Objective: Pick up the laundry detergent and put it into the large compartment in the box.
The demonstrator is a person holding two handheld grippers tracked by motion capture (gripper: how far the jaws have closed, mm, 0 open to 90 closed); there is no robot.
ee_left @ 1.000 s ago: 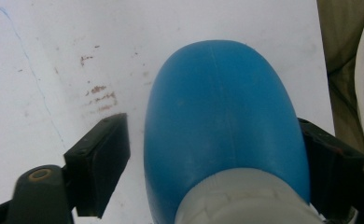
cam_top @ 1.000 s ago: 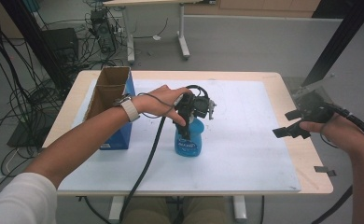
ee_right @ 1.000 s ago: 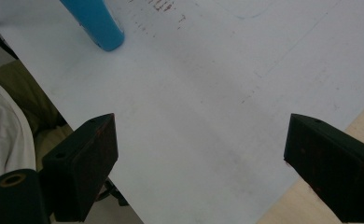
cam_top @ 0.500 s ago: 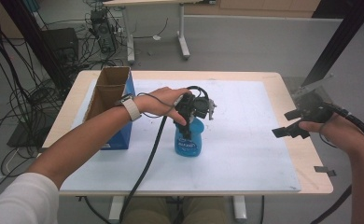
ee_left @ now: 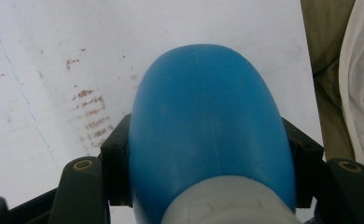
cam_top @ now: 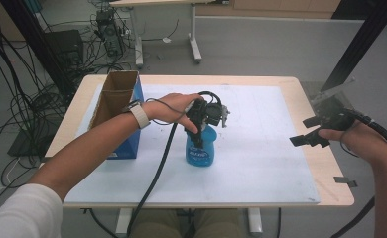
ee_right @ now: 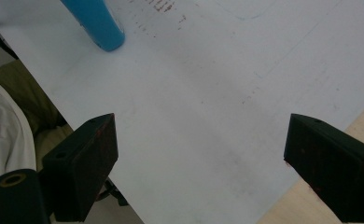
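A blue plastic bottle with a white collar stands upright at the middle of the white sheet. My left gripper comes down on it from above. In the left gripper view the bottle's shoulder sits between the two jaws, which press on both its sides; the left gripper is shut on the bottle. My right gripper hovers over the table's right edge, open, with nothing between its jaws. In the right gripper view, that gripper looks across the sheet toward the blue bottle.
An open cardboard box with blue sides stands at the left of the table. A black cable trails from the left gripper toward the front edge. A small piece of tape lies at the right front corner.
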